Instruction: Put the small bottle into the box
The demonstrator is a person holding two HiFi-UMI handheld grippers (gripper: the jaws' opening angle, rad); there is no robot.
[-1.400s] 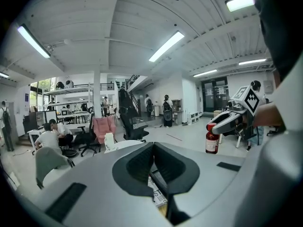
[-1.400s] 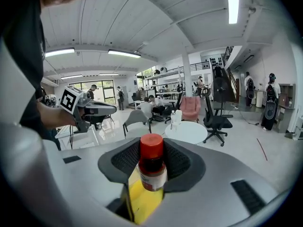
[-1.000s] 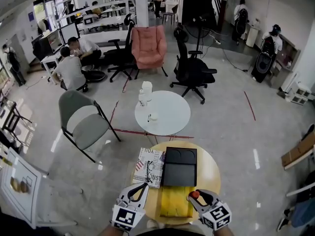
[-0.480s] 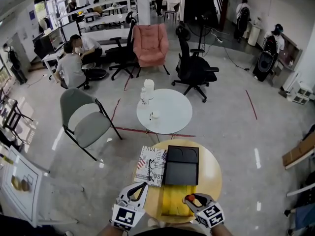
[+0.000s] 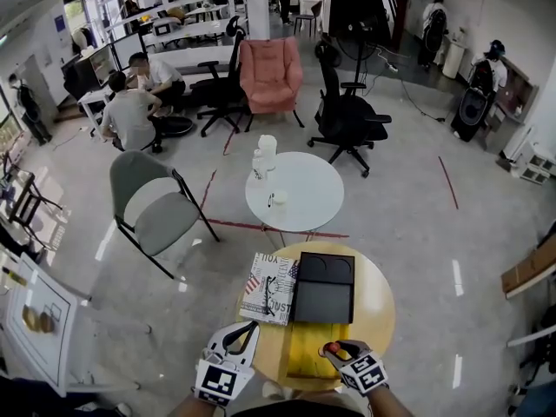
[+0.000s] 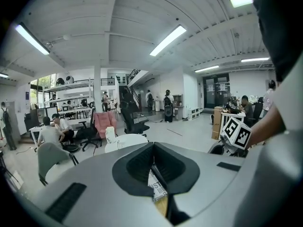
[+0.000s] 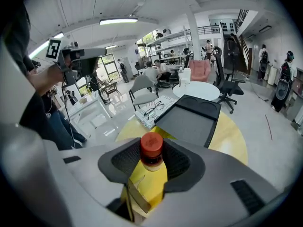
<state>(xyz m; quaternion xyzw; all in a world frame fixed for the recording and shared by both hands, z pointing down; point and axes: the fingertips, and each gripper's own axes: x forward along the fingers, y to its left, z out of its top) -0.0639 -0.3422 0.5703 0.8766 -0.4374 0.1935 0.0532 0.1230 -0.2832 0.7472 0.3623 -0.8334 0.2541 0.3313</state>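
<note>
Right gripper (image 5: 338,352), at the near right edge of the round yellow wooden table (image 5: 372,307): its jaws are clamped on the neck of the small red-capped bottle (image 5: 332,349). In the right gripper view the bottle (image 7: 151,151) stands upright between the dark padded jaws of that gripper (image 7: 151,161), directly above the open yellow cardboard box (image 7: 144,183). Whether its base touches the box floor cannot be told. From the head view, the yellow box (image 5: 308,354) lies at the table's near edge, between the two grippers.

Left gripper (image 5: 248,330), at the table's near left edge: in its own view the jaws of this gripper (image 6: 152,162) meet with nothing between them.

Just beyond the box lies a flat black rectangular tray (image 5: 323,287), and touching the tray's left side is a newsprint-patterned box (image 5: 269,287) bearing a pair of glasses (image 7: 155,107). Further off stand a white round table (image 5: 300,194), a grey folding chair (image 5: 152,207), a pink armchair (image 5: 271,69) and a black office chair (image 5: 347,115).
</note>
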